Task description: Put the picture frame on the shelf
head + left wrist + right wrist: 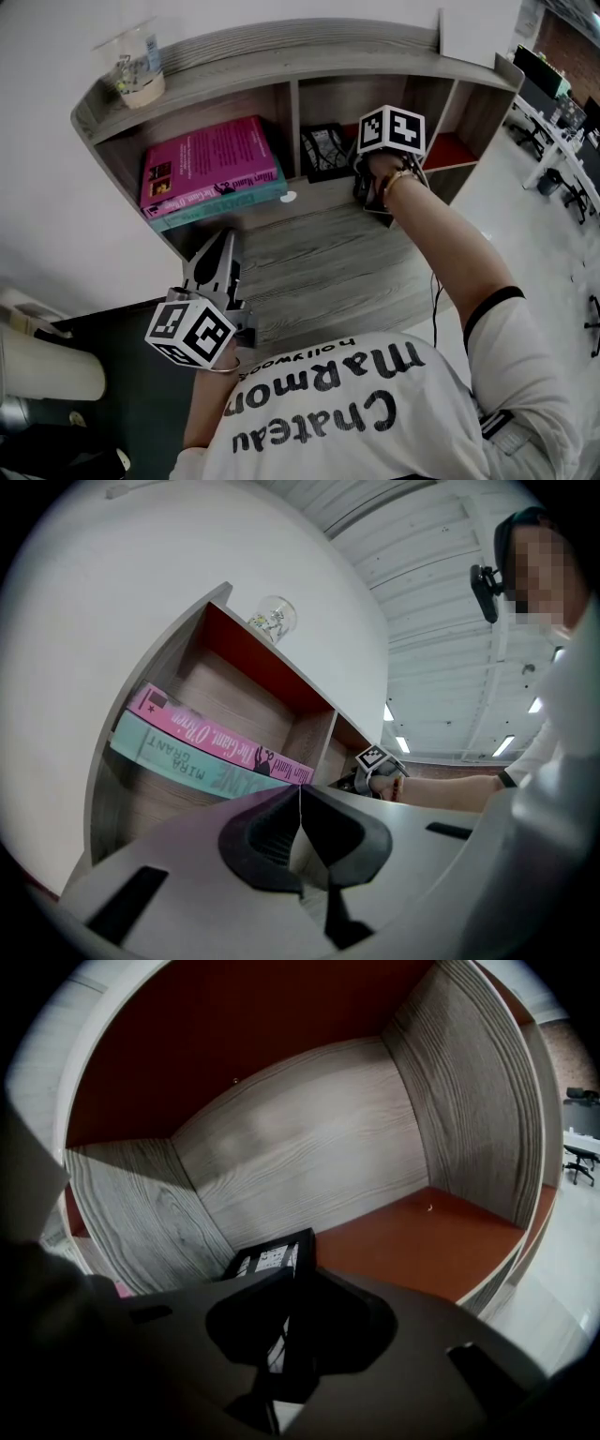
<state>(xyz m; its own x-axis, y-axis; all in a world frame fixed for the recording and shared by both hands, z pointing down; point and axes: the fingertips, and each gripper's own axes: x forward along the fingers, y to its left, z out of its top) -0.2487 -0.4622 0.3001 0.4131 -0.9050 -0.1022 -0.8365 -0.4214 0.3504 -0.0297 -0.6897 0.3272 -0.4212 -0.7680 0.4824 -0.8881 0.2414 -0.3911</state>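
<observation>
The black picture frame [326, 150] stands upright in the middle compartment of the grey wooden shelf [281, 54]. My right gripper [357, 180] reaches into that compartment from the right and is shut on the frame's edge. In the right gripper view the frame [269, 1256] shows edge-on between the jaws of the right gripper [292, 1281], low against a wooden wall, with a red-brown floor to its right. My left gripper [224, 241] hovers over the desk in front of the shelf, shut and empty. The left gripper [300, 795] points at the left compartment.
A pink book [211, 161] lies on a teal book [223, 201] in the left compartment. A glass jar [139, 69] stands on the shelf top at the left, a white box [476, 34] at the right. The wooden desk [328, 267] lies in front.
</observation>
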